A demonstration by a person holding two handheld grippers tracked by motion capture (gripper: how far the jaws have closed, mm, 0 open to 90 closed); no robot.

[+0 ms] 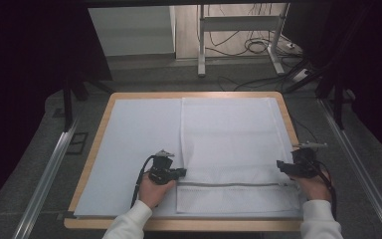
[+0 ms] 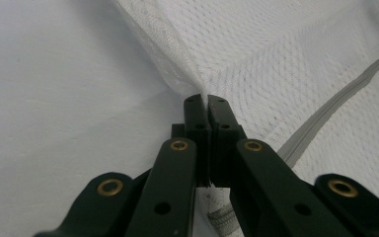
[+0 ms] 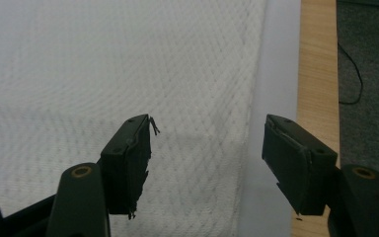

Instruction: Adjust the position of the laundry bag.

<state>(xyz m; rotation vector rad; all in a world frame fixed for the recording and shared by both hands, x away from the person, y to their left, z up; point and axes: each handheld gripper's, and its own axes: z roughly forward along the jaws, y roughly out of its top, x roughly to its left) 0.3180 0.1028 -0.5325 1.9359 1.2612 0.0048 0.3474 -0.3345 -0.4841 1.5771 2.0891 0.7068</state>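
Note:
A white mesh laundry bag [image 1: 229, 139] lies flat on the right half of the table, with a grey zipper [image 1: 229, 183] running across near its front edge. My left gripper [image 1: 181, 173] is at the bag's left edge beside the zipper's end. In the left gripper view its jaws [image 2: 207, 101] are shut on a pinched fold of the mesh [image 2: 276, 59], and the zipper [image 2: 335, 106] runs off to the right. My right gripper [image 1: 280, 166] sits at the bag's right edge. Its jaws [image 3: 207, 133] stand open above the mesh [image 3: 103, 64], with nothing pressed between them.
A white sheet [image 1: 139, 139] covers the wooden table, whose rim [image 1: 94, 149] shows around it and also in the right gripper view [image 3: 318, 74]. Beyond the far edge are a grey floor, metal table legs [image 1: 201, 45] and loose cables [image 1: 258, 47].

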